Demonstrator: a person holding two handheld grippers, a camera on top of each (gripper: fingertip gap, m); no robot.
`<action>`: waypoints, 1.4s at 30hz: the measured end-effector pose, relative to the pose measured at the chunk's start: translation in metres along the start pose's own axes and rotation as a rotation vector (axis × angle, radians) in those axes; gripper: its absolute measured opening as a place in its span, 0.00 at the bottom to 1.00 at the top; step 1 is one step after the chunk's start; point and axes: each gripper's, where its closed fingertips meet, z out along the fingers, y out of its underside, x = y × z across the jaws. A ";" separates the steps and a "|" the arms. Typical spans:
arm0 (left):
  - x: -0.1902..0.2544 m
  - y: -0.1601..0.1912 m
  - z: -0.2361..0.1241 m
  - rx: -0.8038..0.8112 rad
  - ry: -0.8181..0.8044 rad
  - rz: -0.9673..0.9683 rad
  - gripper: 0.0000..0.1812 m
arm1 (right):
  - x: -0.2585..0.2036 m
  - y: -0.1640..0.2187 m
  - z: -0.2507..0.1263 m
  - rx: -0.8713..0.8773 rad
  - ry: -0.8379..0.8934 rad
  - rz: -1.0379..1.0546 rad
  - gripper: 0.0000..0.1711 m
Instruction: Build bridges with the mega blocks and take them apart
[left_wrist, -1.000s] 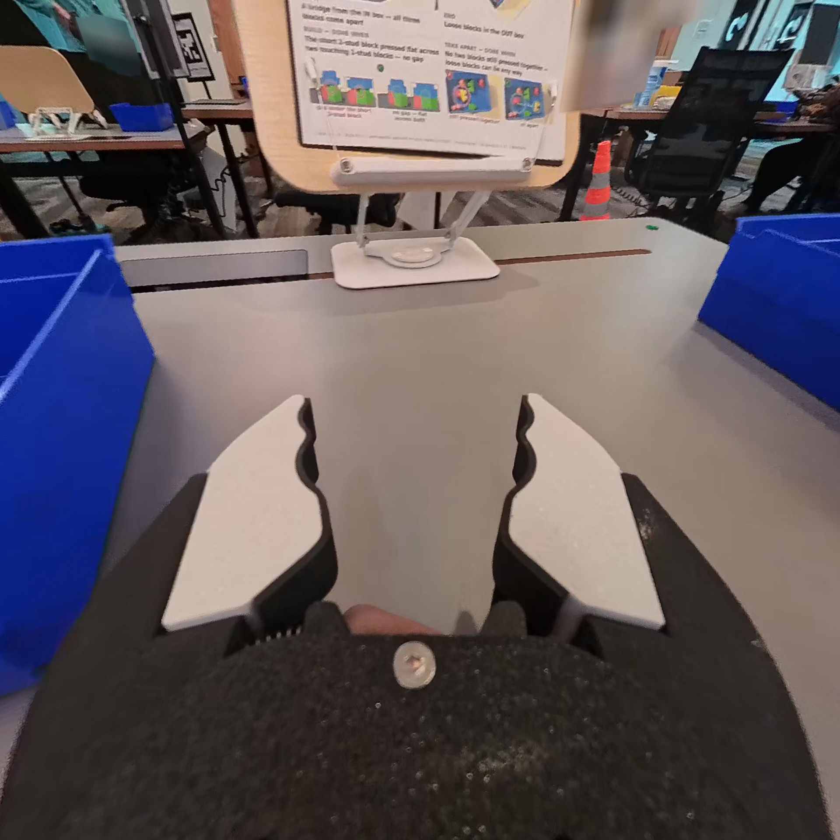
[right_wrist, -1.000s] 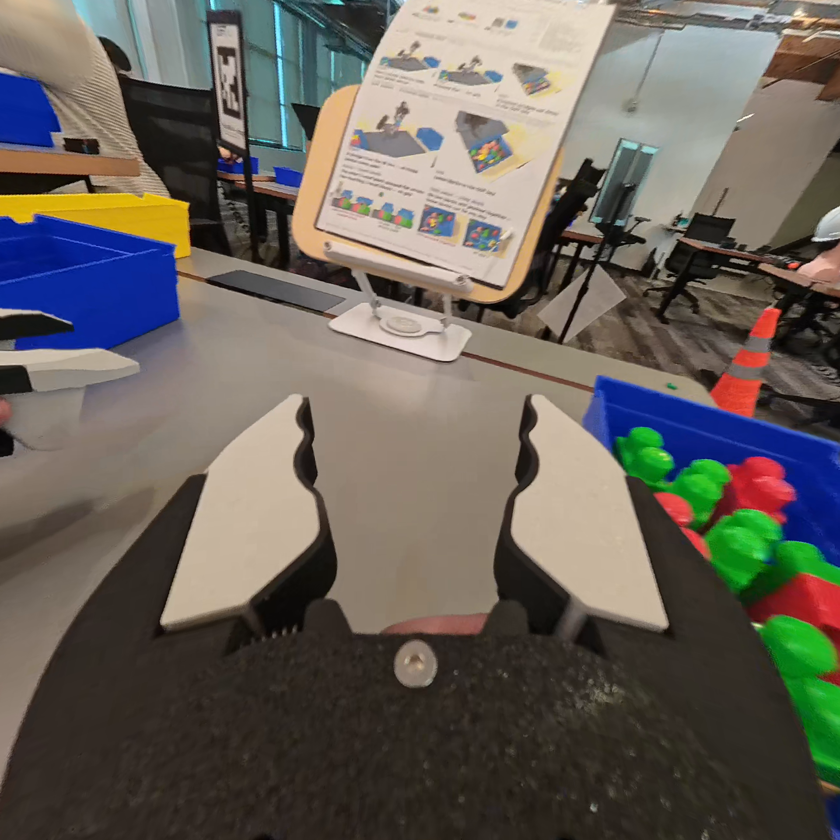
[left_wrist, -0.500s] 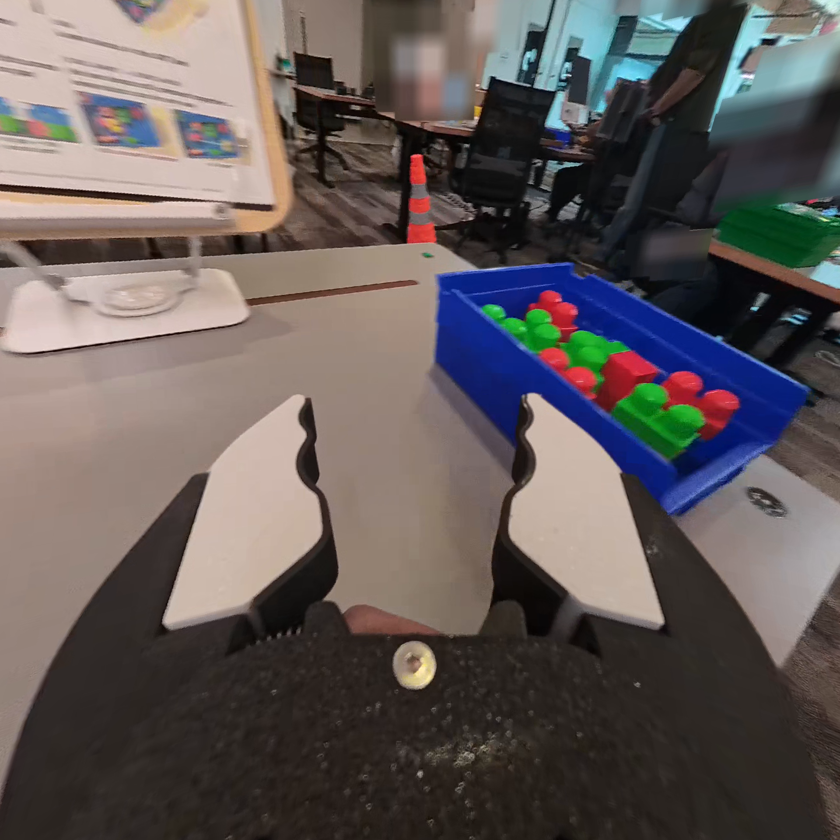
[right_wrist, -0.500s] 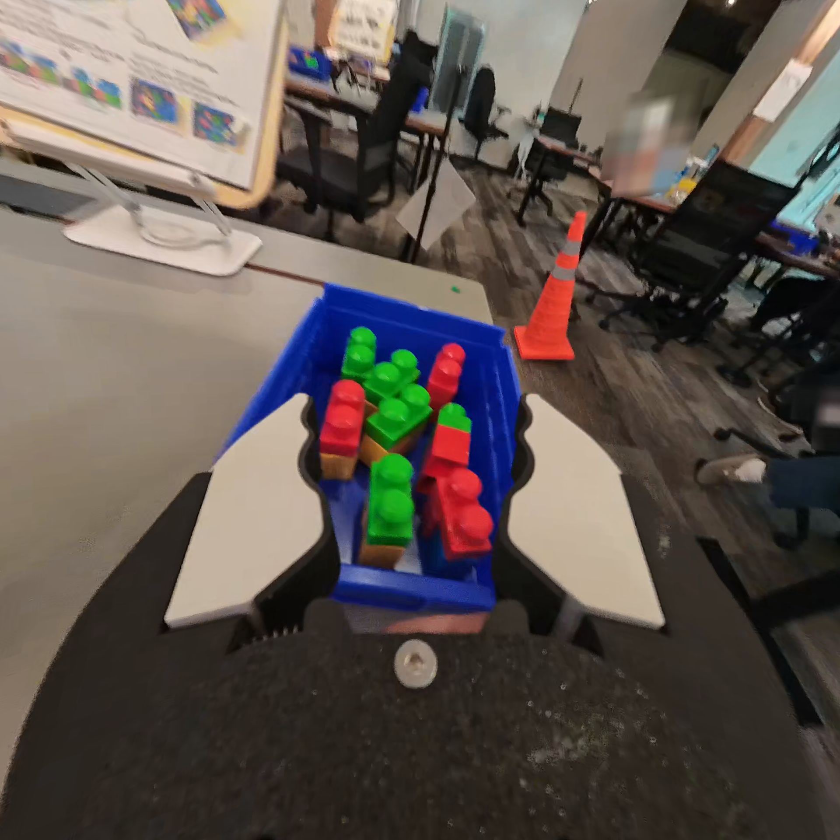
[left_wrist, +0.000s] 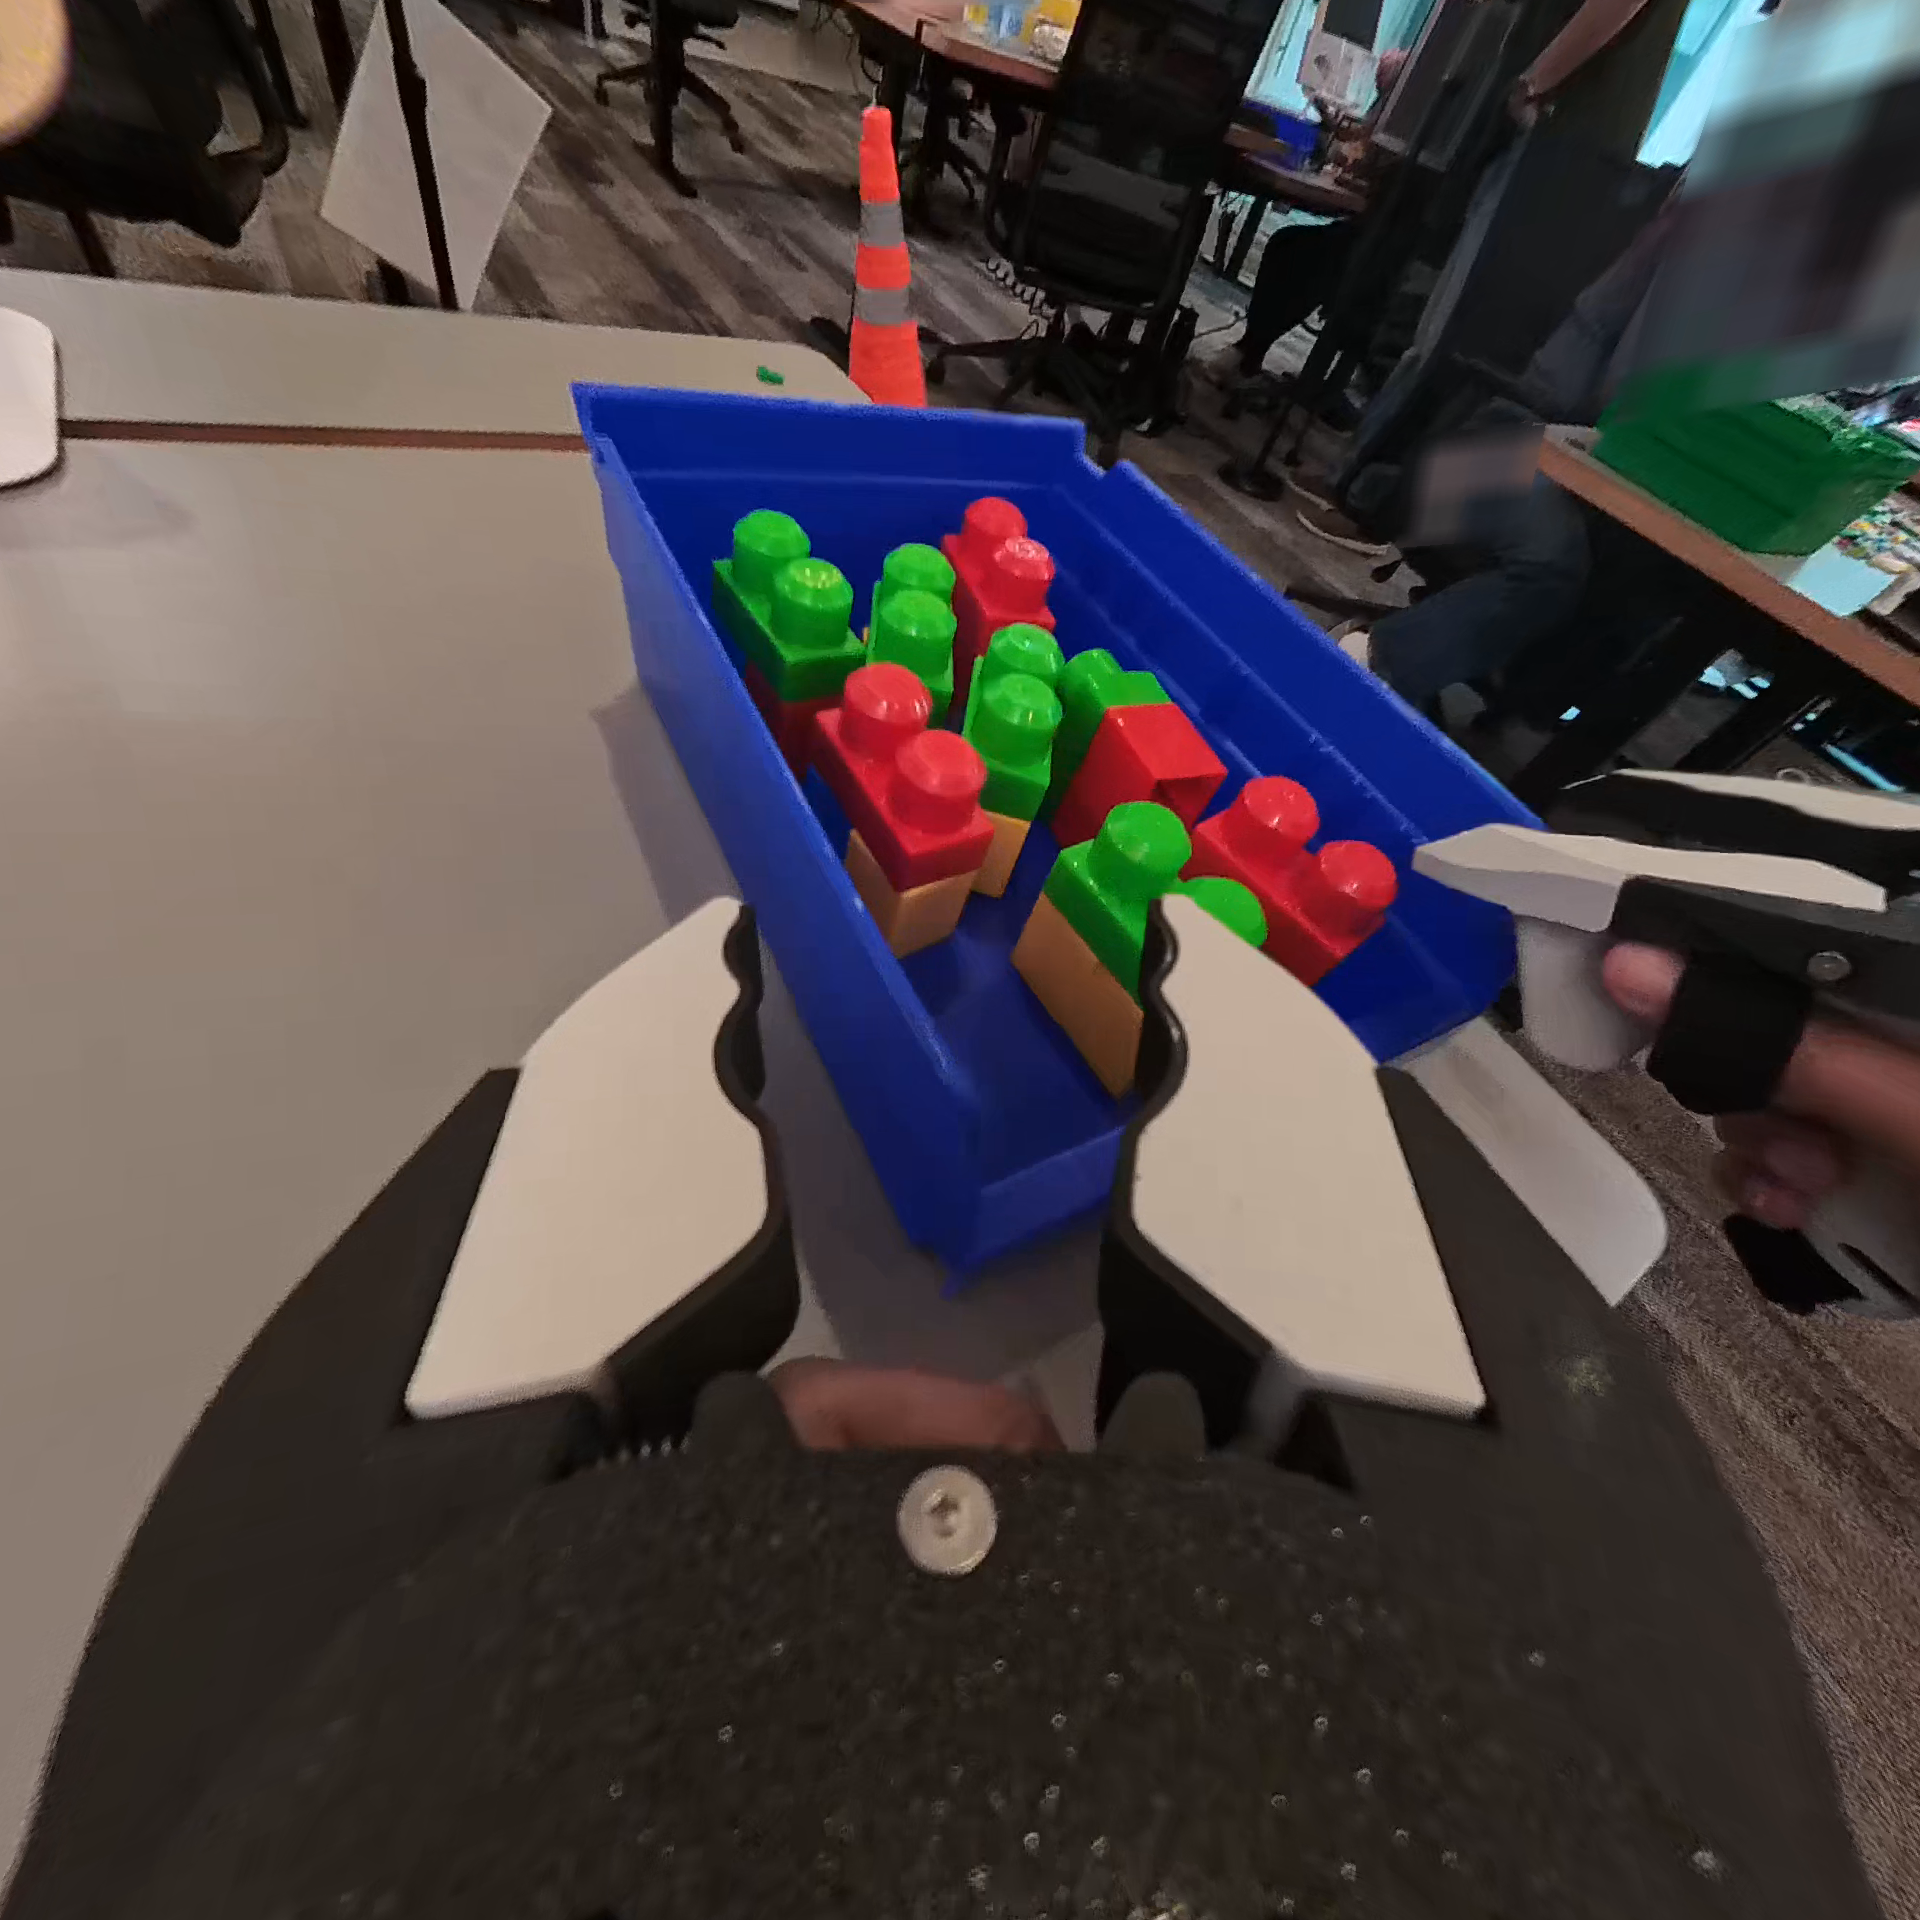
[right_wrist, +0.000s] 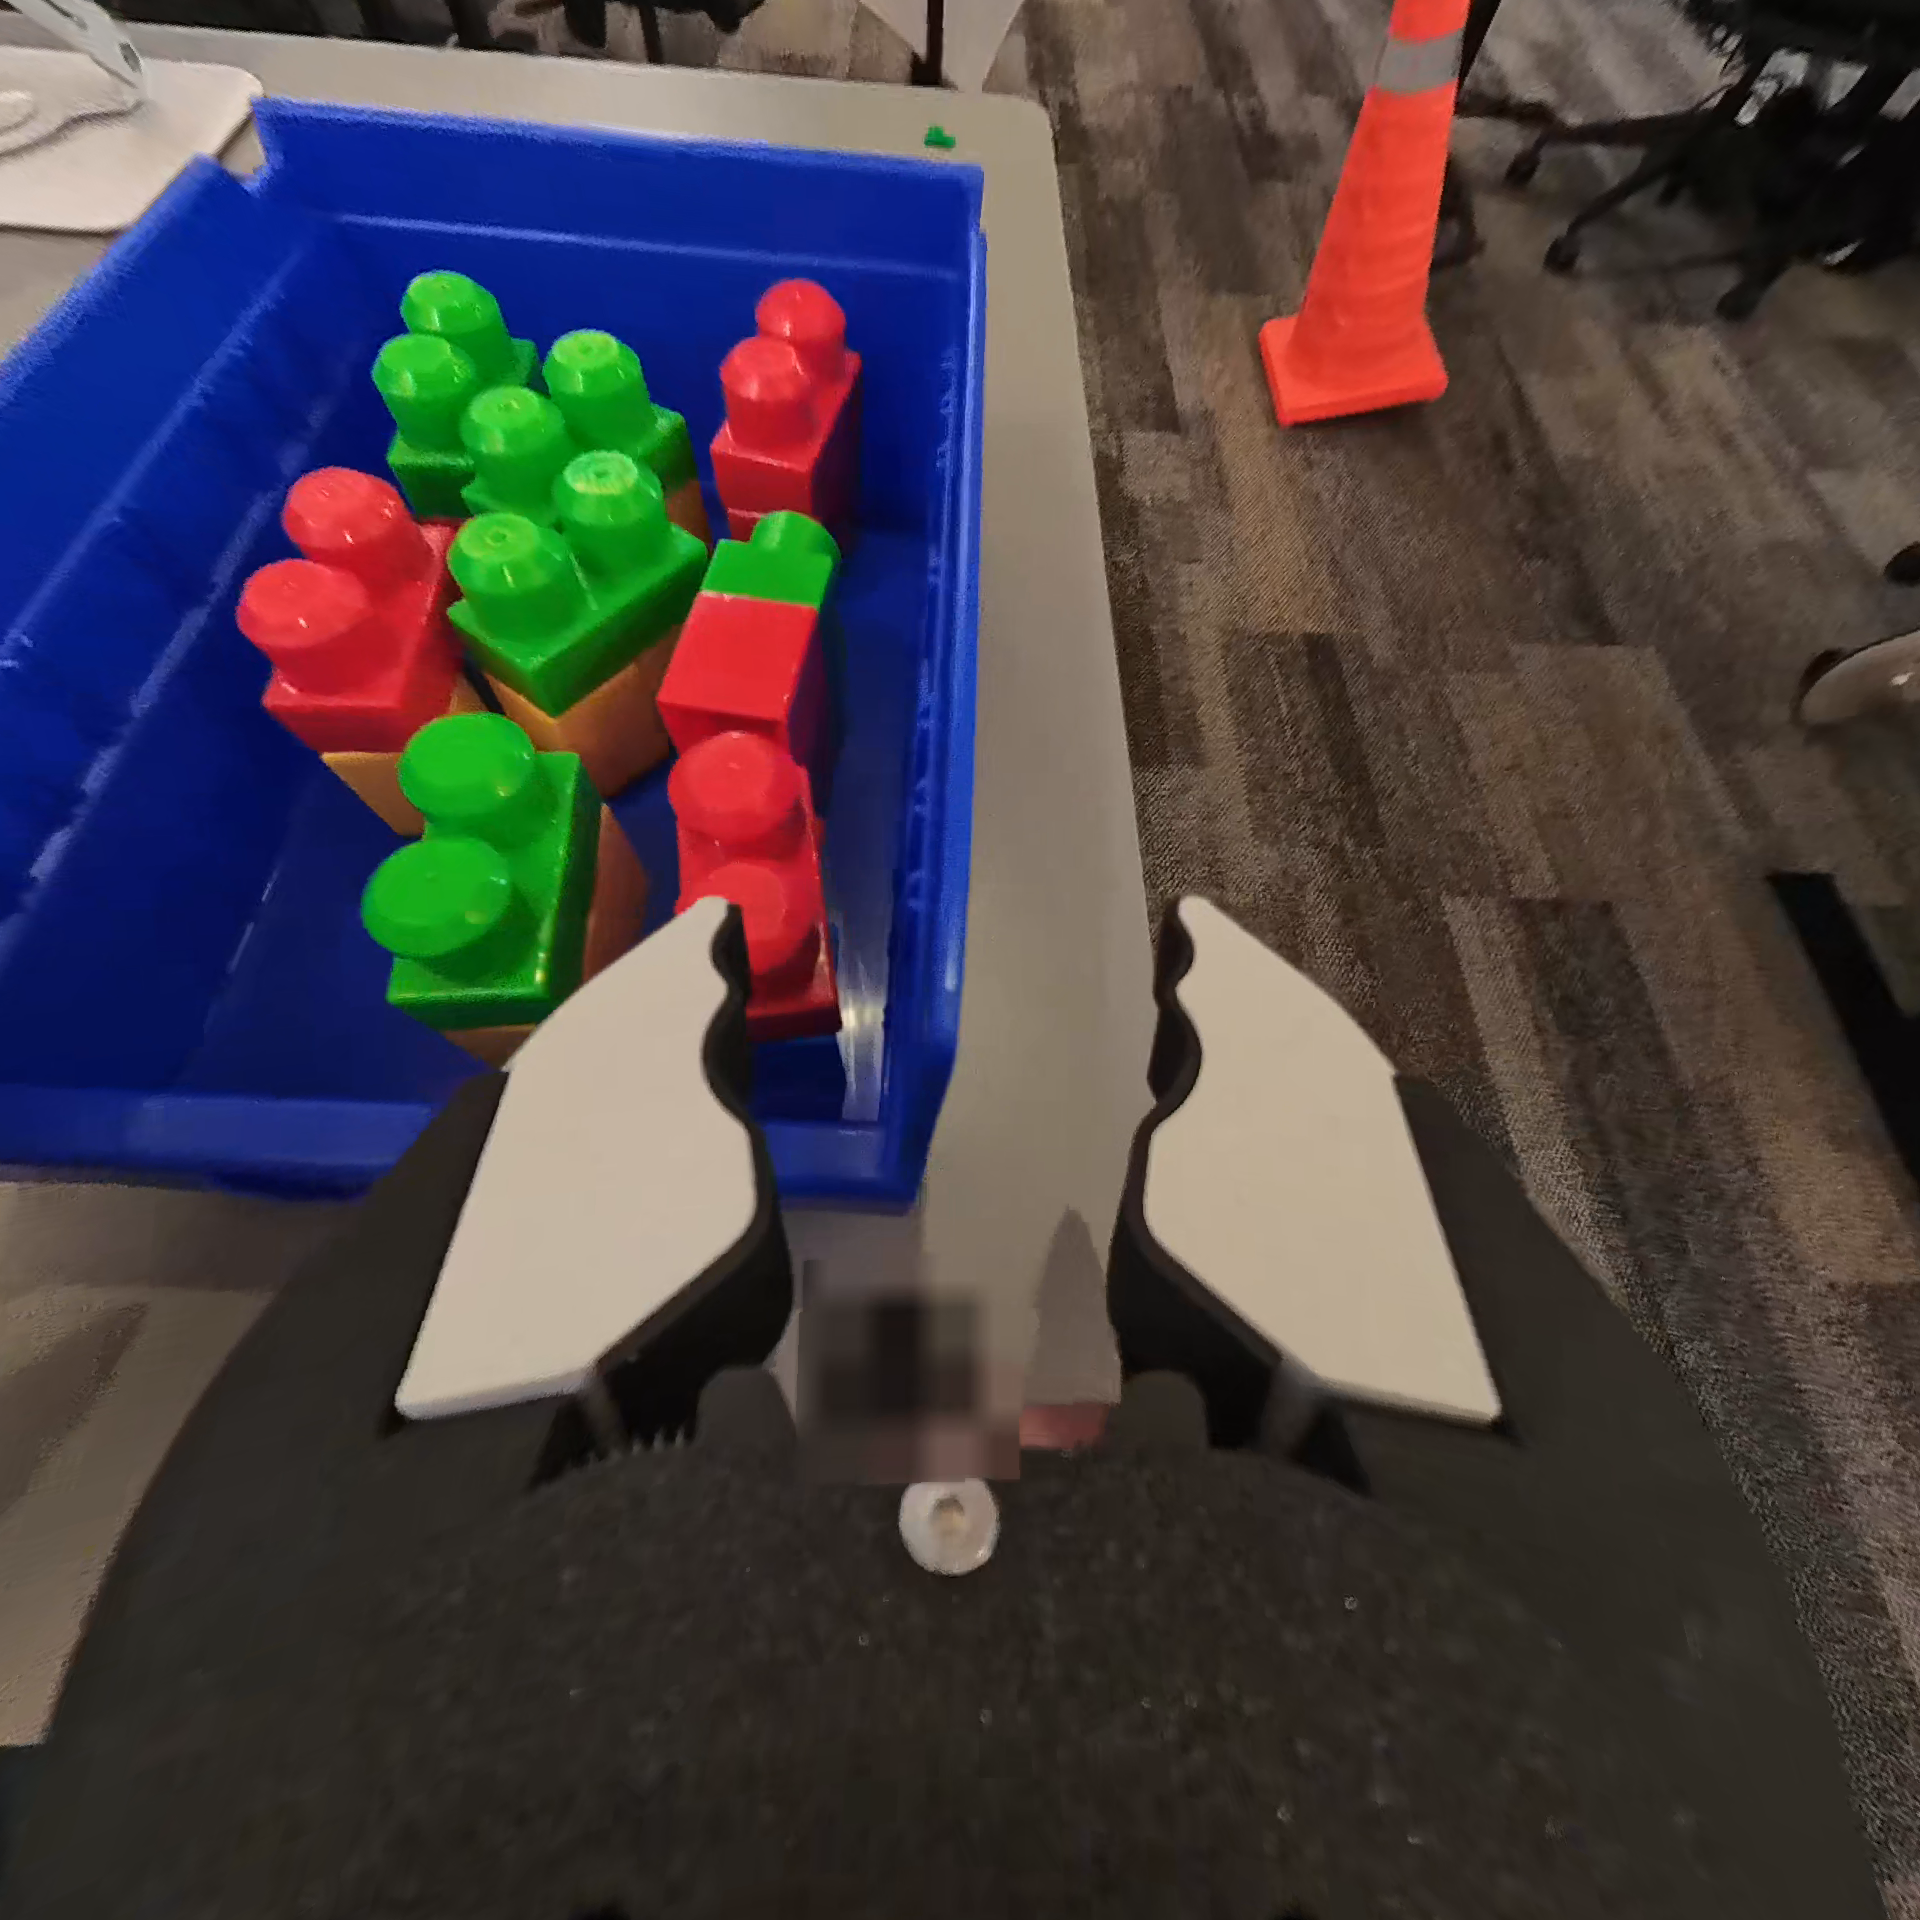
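**Both grippers poised at the blue bin of blocks**

While the blue bin sits at the table's outer corner, packed with mega blocks, both grippers hang close to it with nothing in their grasp. The left gripper is at the bin's near end, fingers spread wide and empty, the bin's near corner framed in the gap between them. Just past its right fingertip, inside the bin, a green two-stud block on a tan base leans over. Beside that one, toward the bin's near right corner, lies a red two-stud block. Deeper in the bin stand more red and green blocks on tan bases, bunched tight and touching each other, with a green-and-red stack lying on its side among them.

The right gripper is at the bin's right side, also wide apart and empty, its gap over the bare strip of grey table just outside the bin's right wall. Its left finger overlaps the bin's near right corner in the right wrist view. In the left wrist view it shows side-on just off the bin's right rim, a hand wrapped around its grip. Beyond the bin's far end, on the floor, stands an orange traffic cone.
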 end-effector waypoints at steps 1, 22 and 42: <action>0.000 0.004 0.003 -0.006 -0.012 0.000 0.38 | 0.002 0.004 0.002 -0.008 -0.001 -0.001 0.43; -0.055 -0.002 -0.014 0.025 -0.145 0.108 0.38 | -0.012 0.014 0.022 0.024 -0.123 0.075 0.03; -0.305 0.023 -0.167 -0.013 -0.551 0.139 0.37 | -0.078 -0.006 0.031 0.057 -0.136 0.087 0.02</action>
